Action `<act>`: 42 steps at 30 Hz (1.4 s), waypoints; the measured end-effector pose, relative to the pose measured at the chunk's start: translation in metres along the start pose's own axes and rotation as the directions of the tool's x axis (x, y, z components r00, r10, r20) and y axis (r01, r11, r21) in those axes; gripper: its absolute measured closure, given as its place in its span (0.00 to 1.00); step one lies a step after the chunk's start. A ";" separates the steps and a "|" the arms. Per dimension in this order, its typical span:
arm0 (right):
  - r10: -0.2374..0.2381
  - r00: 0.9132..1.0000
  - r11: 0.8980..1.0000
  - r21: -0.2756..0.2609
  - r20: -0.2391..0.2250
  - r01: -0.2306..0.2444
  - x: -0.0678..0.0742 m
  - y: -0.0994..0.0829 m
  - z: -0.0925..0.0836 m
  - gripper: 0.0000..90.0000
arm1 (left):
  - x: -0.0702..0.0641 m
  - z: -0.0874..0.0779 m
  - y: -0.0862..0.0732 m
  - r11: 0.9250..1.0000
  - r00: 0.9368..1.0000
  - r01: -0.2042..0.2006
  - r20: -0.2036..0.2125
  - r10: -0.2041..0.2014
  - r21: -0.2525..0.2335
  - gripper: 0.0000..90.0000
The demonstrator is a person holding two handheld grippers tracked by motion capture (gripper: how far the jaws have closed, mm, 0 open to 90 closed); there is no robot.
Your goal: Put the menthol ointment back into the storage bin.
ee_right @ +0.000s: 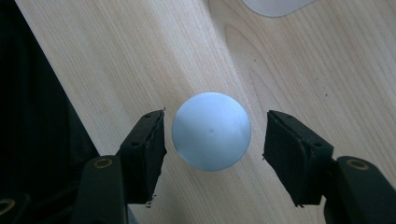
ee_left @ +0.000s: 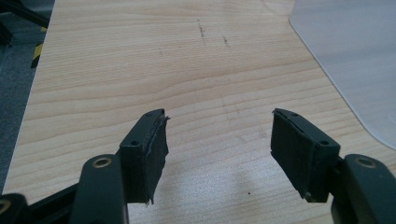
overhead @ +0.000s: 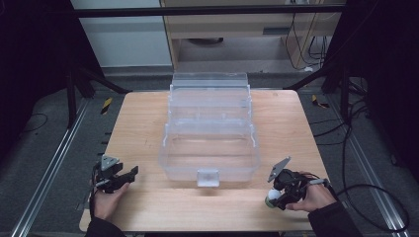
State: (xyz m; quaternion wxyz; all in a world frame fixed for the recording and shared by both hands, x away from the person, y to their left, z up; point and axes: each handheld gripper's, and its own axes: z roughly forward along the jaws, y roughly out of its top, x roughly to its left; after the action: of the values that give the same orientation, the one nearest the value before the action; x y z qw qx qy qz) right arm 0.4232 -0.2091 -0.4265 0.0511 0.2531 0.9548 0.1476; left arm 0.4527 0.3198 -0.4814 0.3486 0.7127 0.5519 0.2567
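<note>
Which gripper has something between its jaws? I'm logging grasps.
The right gripper: a pale ball sits between its open jaws. The left gripper frames bare table.

White ball (ee_right: 211, 130): smooth, plain, round, resting on the wooden table (overhead: 148, 128) near its front edge, to the front-right of the clear plastic box (overhead: 209, 143) and apart from it. It lies between the spread jaws of the right gripper (ee_right: 211, 140), a gap showing on each side. Box: transparent, open, stepped tiers rising toward the table's far side, latch tab at its front wall.
</note>
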 end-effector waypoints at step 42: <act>-0.013 1.000 0.993 0.114 -0.017 0.015 -0.002 0.020 0.006 0.56 | -0.001 0.002 0.000 1.000 1.000 -0.006 -0.003 0.006 0.013 0.40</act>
State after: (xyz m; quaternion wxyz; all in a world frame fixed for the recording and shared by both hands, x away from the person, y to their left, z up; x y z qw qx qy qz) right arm 0.4357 -0.1922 -0.4256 0.0296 0.2477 0.9637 0.0947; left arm 0.4541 0.3180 -0.4827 0.3424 0.7160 0.5521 0.2554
